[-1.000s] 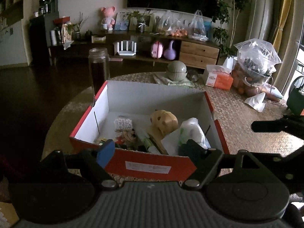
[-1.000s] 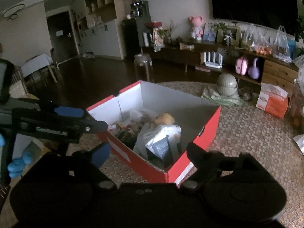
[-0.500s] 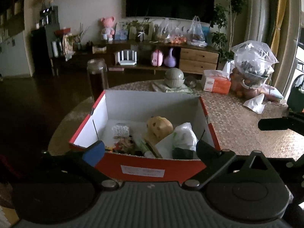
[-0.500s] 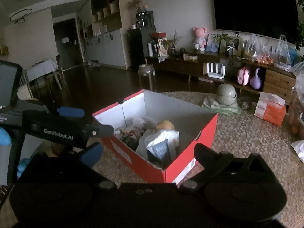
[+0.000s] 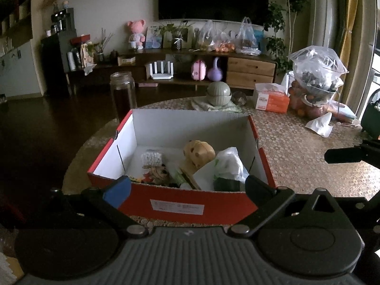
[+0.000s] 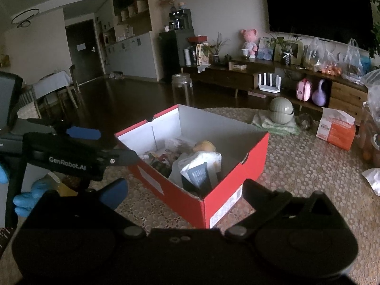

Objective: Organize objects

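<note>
Red cardboard box (image 5: pixel 180 207), lid off, white inside, sits on the round patterned table (image 5: pixel 296 147), near its front-left edge. One box only. Contents in a heap: one tan plush toy (image 5: pixel 198 153), one white knitted piece (image 5: pixel 152 159), one white plastic bag (image 5: pixel 229 163), a dark packet under the bag, some printed cards or wrappers too jumbled to count. White label on the box's near long side (image 5: pixel 177 206); print too small to read. Second white label on the short end (image 6: pixel 225 210), also unreadable.

Left gripper (image 5: pixel 187 186): jaws spread wide, nothing between them, held just short of the box's near wall, not touching. One fingertip blue (image 5: pixel 117 191), the other black. From the right wrist view its side reads "GenRobot.AI" (image 6: pixel 67 162); a blue-gloved hand (image 6: pixel 26 198) holds it.

Right gripper (image 6: pixel 182 190): jaws likewise wide apart, empty, hanging off the box's near corner with no contact.

Farther on the table: one tall glass jar (image 5: pixel 123 95) behind the box's left corner; one grey-green lidded bowl (image 5: pixel 218 93) on a folded cloth; one orange tissue box (image 5: pixel 270 98), brand unreadable; one clear bag of fruit and dark items (image 5: pixel 315 78); one crumpled white tissue (image 5: pixel 319 124).

Behind: a low wooden TV cabinet (image 5: pixel 249 71) with one pink plush doll (image 5: pixel 136 33) on top, and one white router (image 5: pixel 161 71) on its lower shelf.
</note>
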{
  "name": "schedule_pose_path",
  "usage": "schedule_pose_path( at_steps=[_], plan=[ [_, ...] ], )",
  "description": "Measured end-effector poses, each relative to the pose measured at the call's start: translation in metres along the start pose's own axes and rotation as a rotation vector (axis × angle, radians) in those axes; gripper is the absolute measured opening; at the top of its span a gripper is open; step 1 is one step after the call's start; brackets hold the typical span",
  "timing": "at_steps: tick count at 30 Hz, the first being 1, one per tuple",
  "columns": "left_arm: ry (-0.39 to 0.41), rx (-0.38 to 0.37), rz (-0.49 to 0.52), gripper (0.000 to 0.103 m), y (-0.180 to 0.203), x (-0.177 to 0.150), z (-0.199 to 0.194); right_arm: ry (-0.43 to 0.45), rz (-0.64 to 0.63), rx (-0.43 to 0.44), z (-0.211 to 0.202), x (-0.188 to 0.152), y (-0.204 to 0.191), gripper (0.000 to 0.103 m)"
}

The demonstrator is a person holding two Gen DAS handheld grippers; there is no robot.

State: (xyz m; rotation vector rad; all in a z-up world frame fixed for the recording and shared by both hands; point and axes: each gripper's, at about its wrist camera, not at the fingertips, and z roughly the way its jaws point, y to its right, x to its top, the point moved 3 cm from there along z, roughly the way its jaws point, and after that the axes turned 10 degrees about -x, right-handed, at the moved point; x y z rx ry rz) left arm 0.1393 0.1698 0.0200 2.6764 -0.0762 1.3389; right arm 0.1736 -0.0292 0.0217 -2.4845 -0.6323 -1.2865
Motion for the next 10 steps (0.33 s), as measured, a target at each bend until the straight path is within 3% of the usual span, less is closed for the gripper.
schedule_pose_path(
  at_steps=[10],
  plan=[
    [-0.007,-0.013,0.010,0.103,0.0060,-0.0011,0.0013,-0.013,0.024,-0.007,-0.0017,-0.0056,0.0094,0.103]
  ],
)
